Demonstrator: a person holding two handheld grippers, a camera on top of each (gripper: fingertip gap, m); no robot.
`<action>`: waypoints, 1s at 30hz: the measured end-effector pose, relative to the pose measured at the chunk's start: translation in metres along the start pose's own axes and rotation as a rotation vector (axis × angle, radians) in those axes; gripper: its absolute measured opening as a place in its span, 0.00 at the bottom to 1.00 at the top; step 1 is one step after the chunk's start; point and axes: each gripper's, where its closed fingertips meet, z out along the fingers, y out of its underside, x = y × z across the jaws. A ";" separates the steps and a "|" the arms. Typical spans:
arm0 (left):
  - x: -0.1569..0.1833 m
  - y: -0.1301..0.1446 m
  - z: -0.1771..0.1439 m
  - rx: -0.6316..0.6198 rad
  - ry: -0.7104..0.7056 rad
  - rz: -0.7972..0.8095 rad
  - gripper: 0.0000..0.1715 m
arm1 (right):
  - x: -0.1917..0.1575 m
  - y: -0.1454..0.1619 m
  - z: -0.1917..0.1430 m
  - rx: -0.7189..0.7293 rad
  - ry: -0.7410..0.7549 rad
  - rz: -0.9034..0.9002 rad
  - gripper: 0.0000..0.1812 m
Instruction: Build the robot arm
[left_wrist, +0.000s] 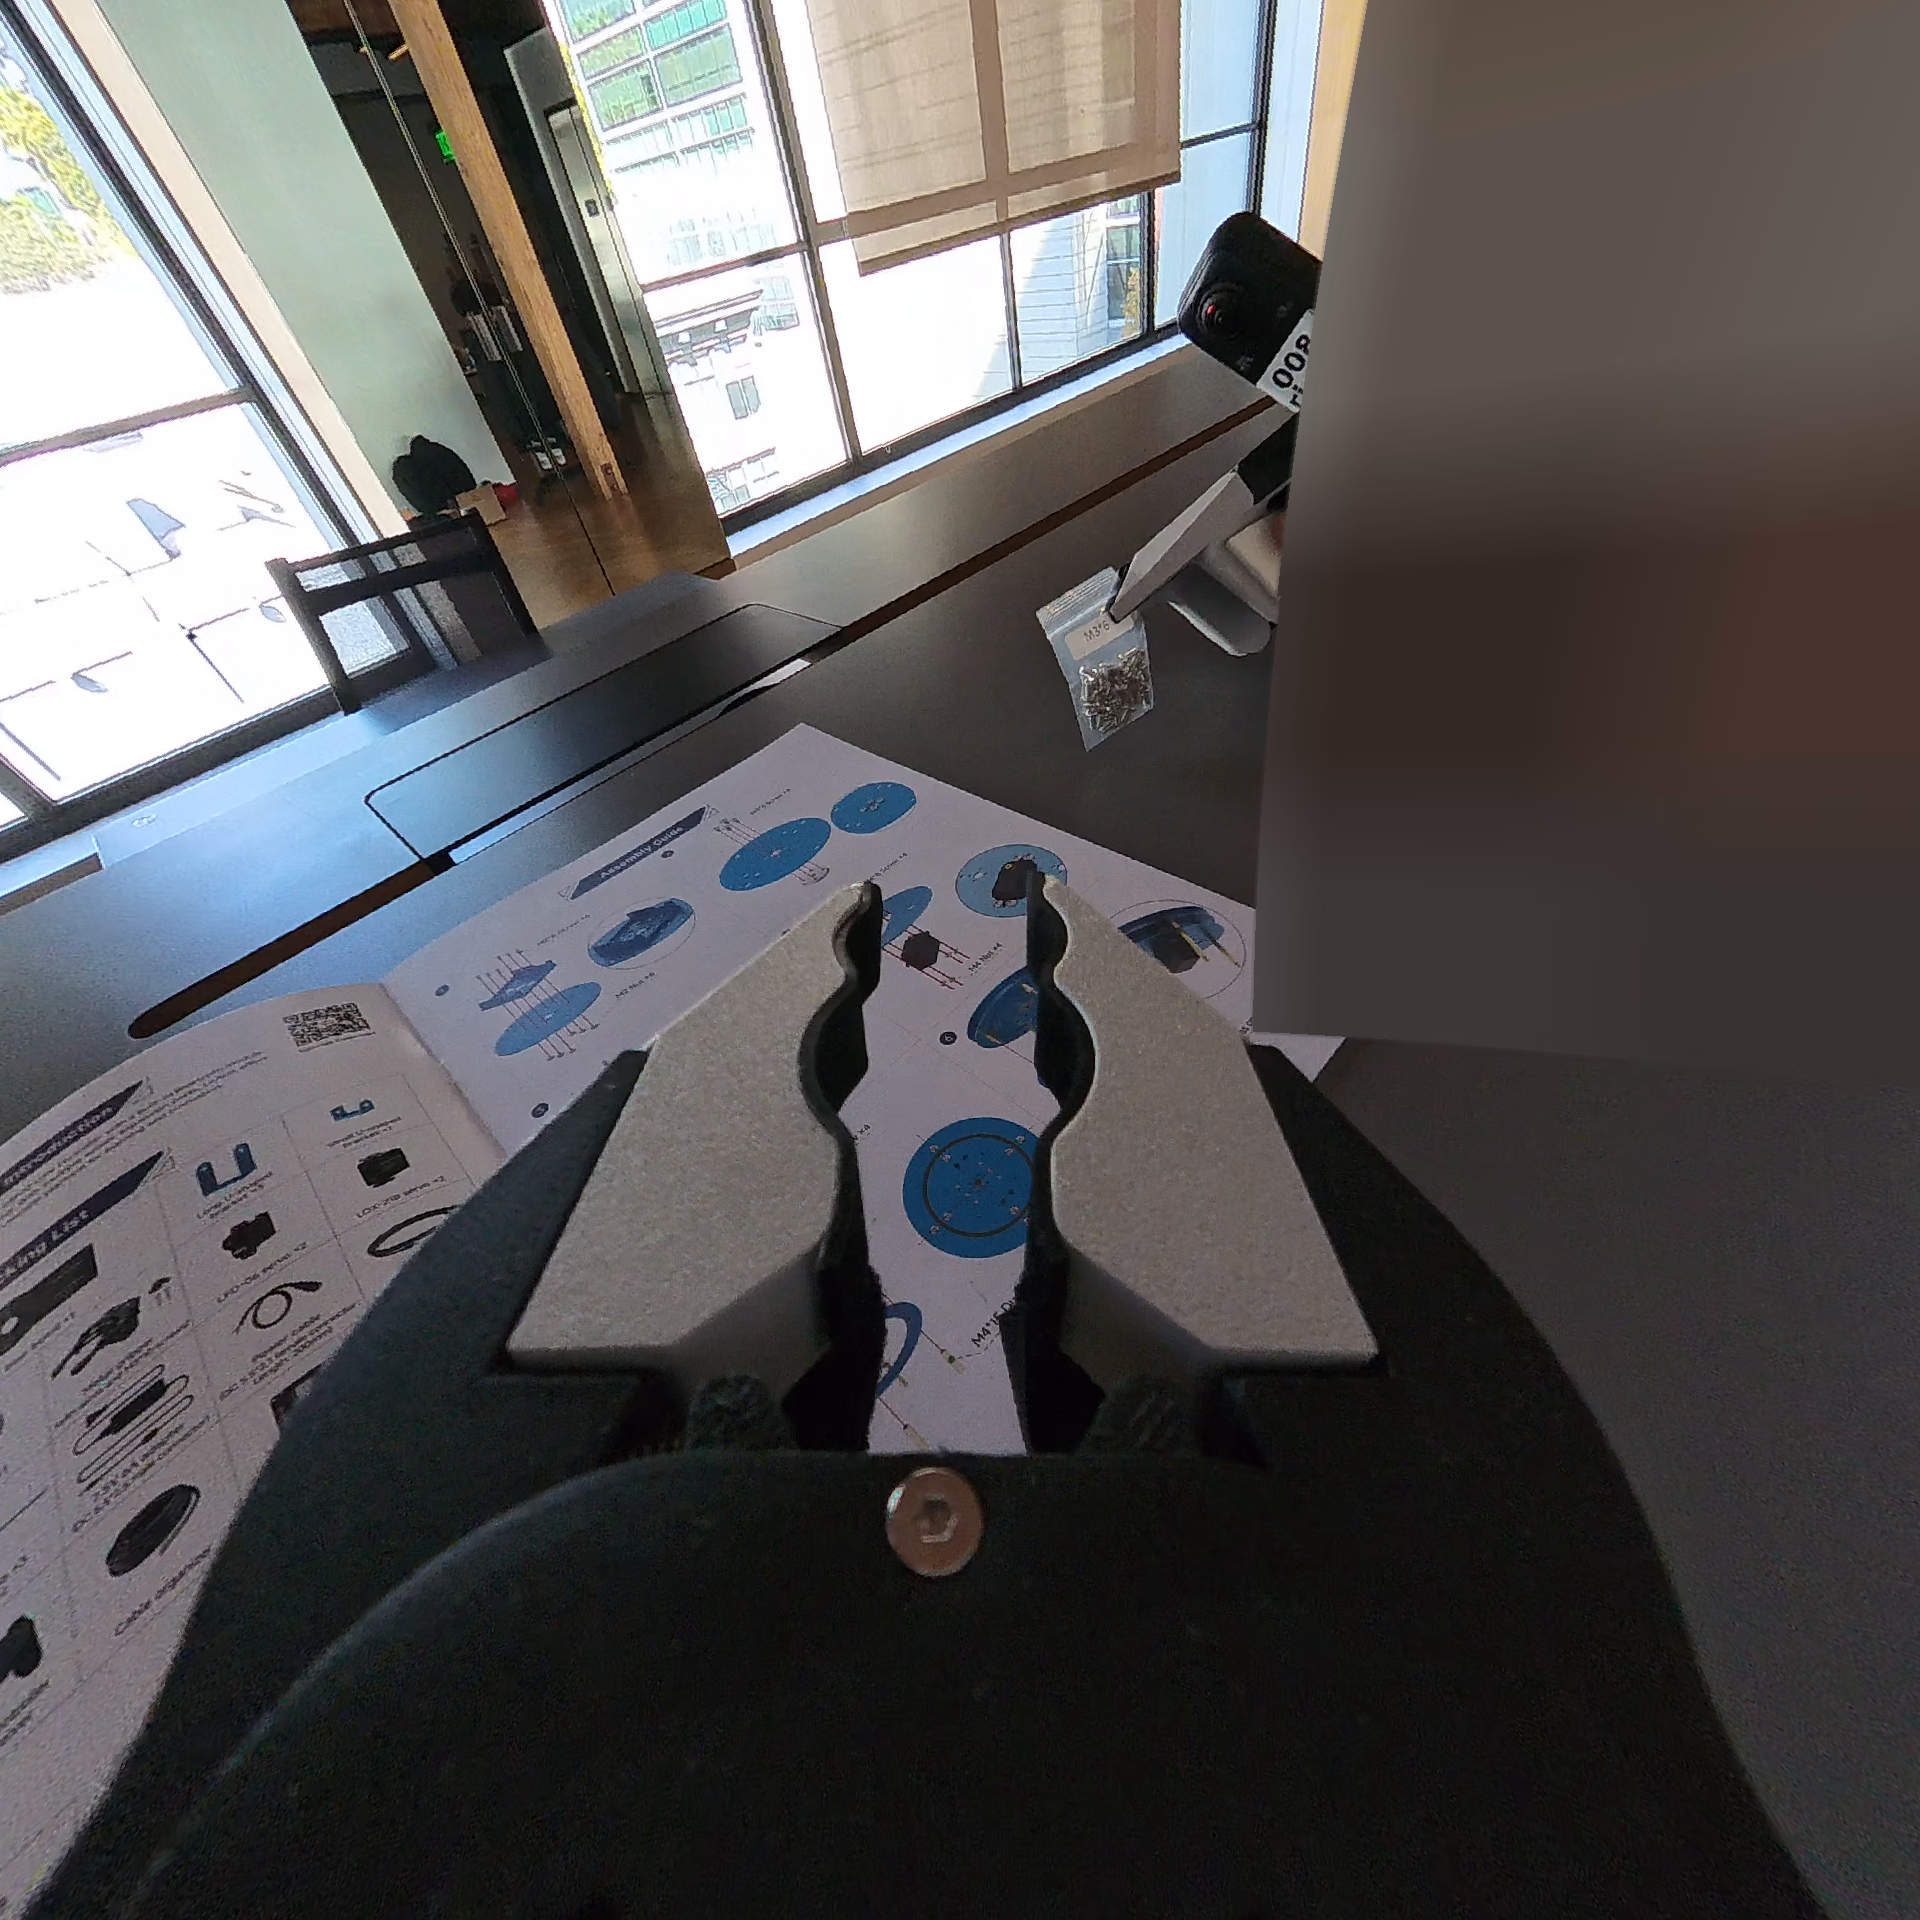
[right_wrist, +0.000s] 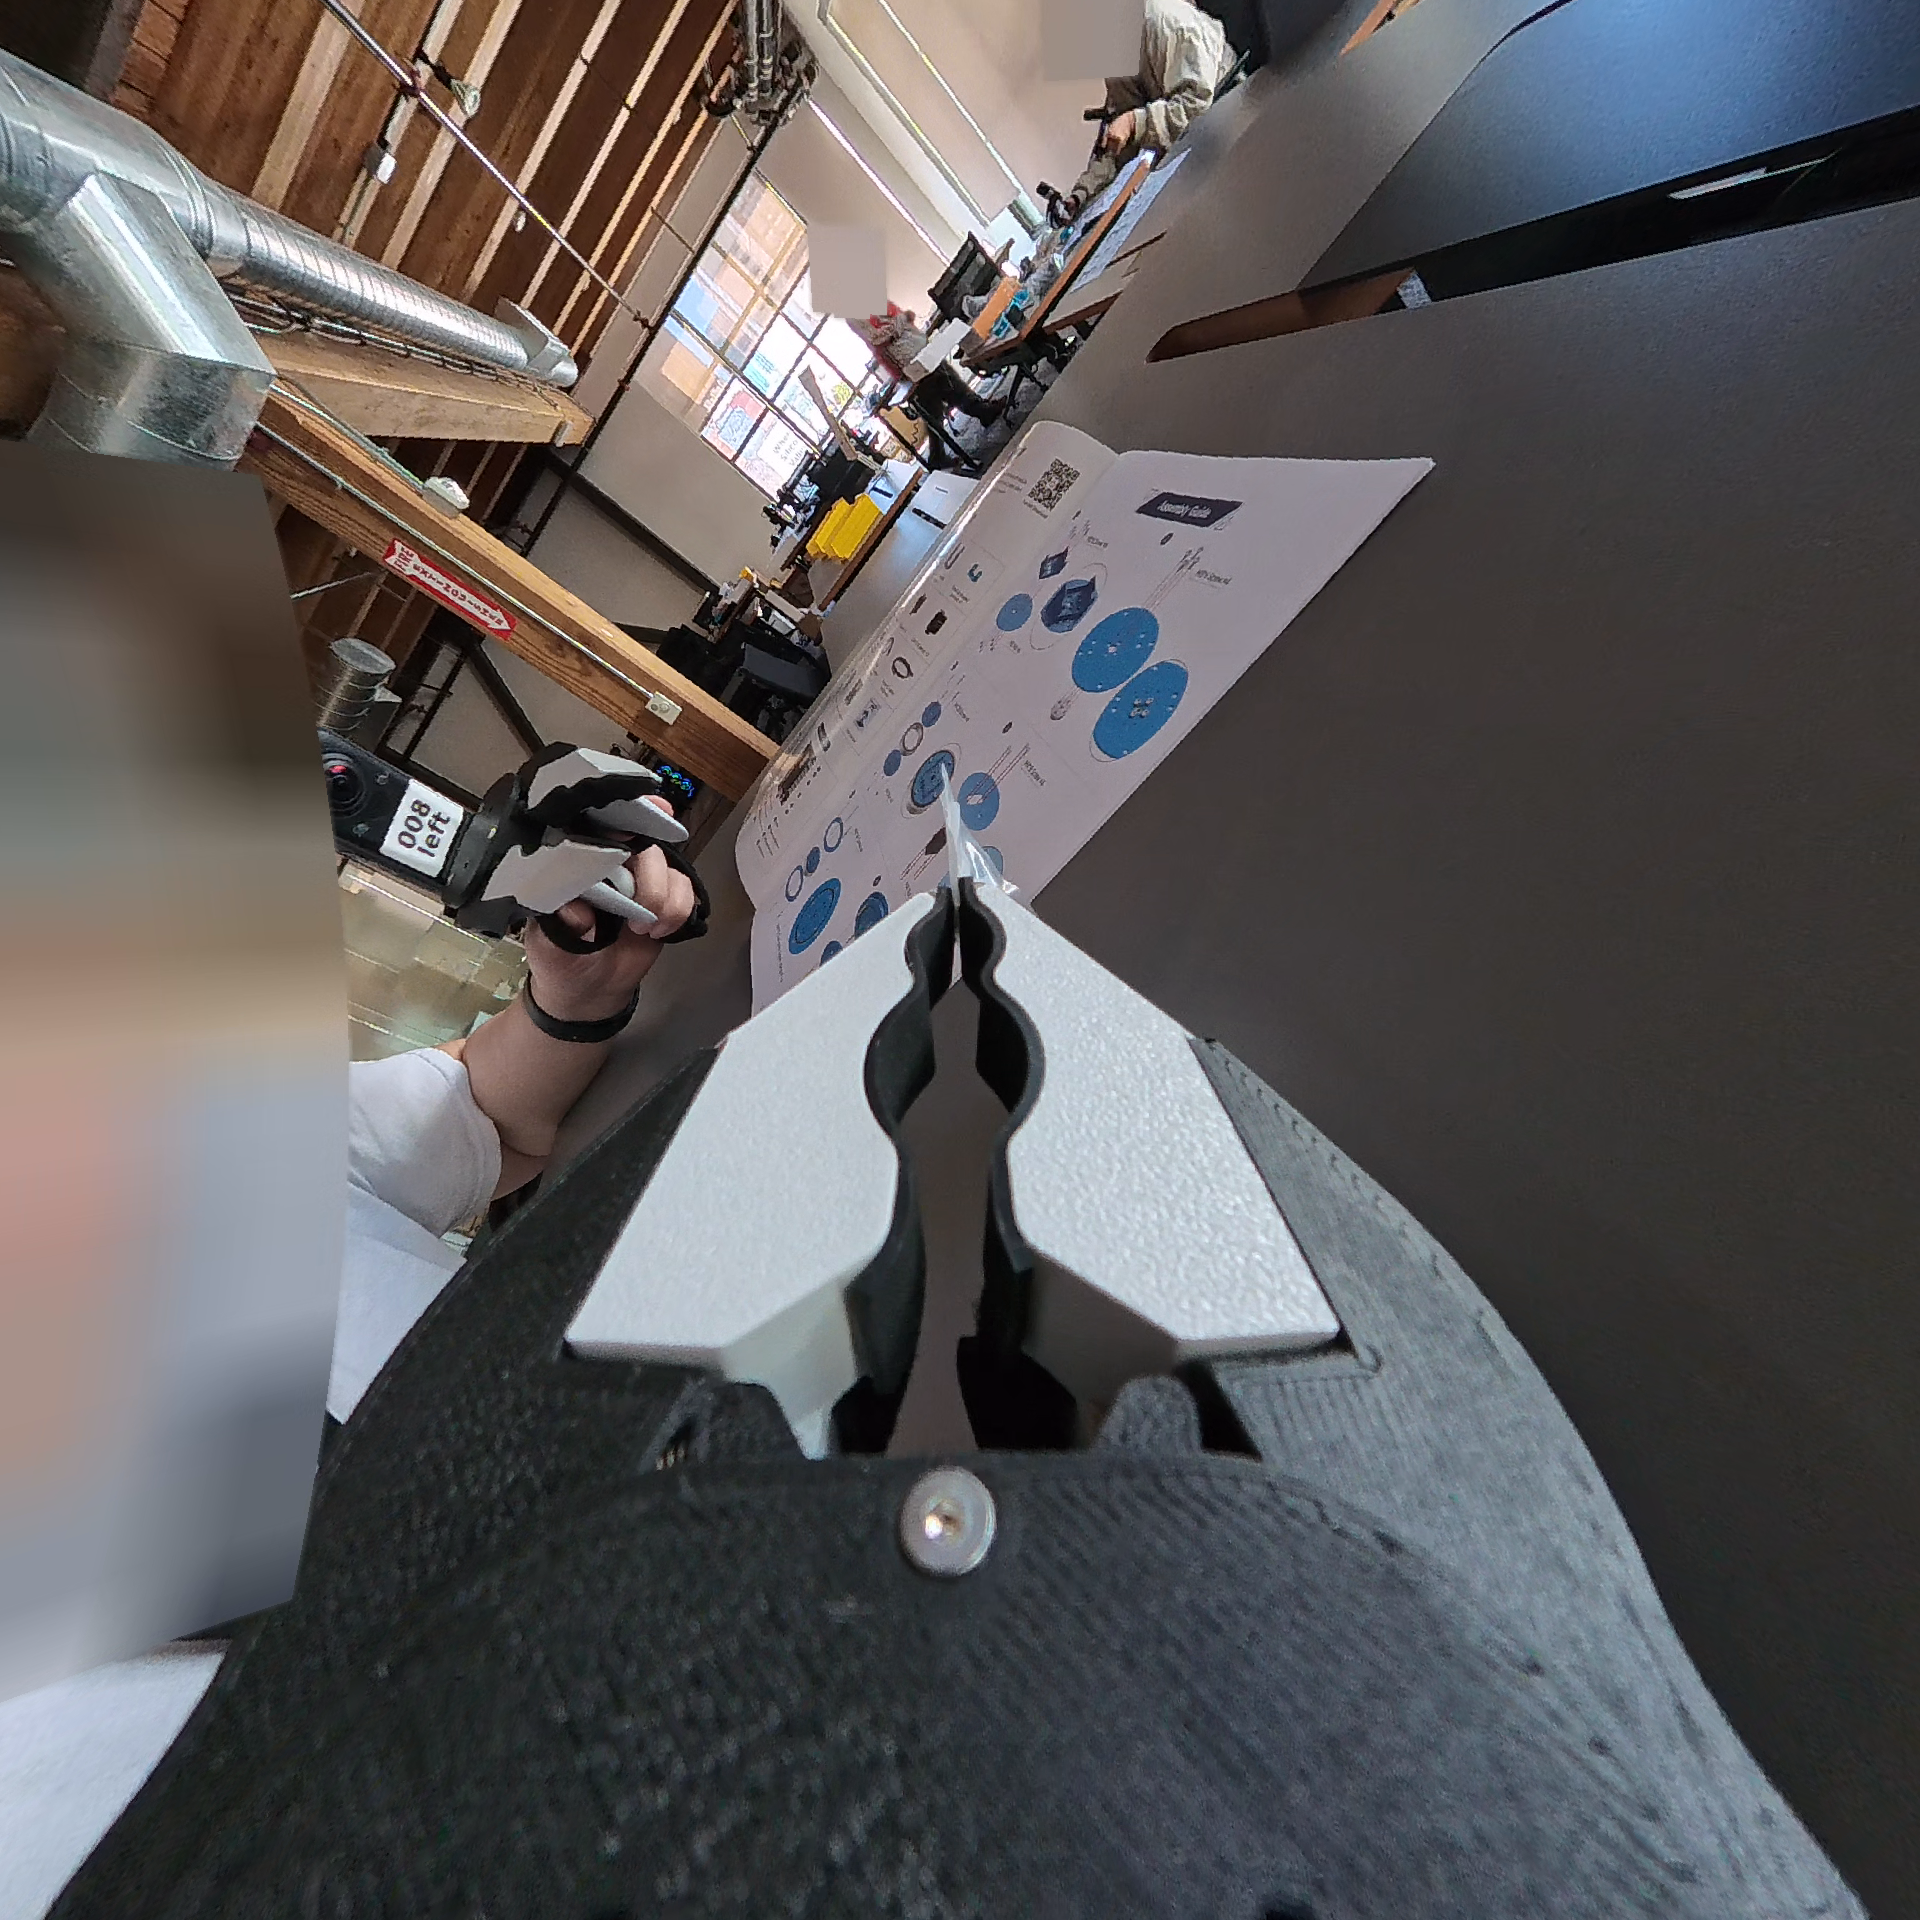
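Right gripper (right_wrist: 961, 902) pinches the screw bag (left_wrist: 1103, 665) by its top edge, upper right; left gripper (left_wrist: 954, 902) hovers narrowly parted and empty over the guide (left_wrist: 665, 862), centre frame.

My left gripper (left_wrist: 954, 894): matt grey jaws with a fine grainy texture, black rubbery-looking wavy liners, rough layered black plastic body, shiny metal screw (left_wrist: 934, 1521) at the base. Right gripper (right_wrist: 961, 899) has the same finish, pinching a clear glossy plastic bag (left_wrist: 1103, 665) of small bright metal screws. Worktop (left_wrist: 935, 665) is dark, smooth, matt. On it I see a paper manual (left_wrist: 665, 997), white, slight sheen, blue print. Behind: ribbed shiny metal duct (right_wrist: 343, 281), bare wood beams (right_wrist: 499, 582), woven cloth blind (left_wrist: 997, 114).
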 end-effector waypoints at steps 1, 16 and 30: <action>0.000 0.000 0.000 0.001 0.002 -0.004 0.15 | 0.000 0.000 0.000 0.000 0.000 -0.001 0.00; -0.006 -0.008 -0.004 0.052 -0.003 -0.048 0.15 | 0.000 0.000 0.000 0.001 0.006 -0.006 0.00; -0.007 -0.005 -0.003 0.033 0.013 -0.074 0.15 | 0.000 0.000 0.000 0.004 0.009 -0.009 0.00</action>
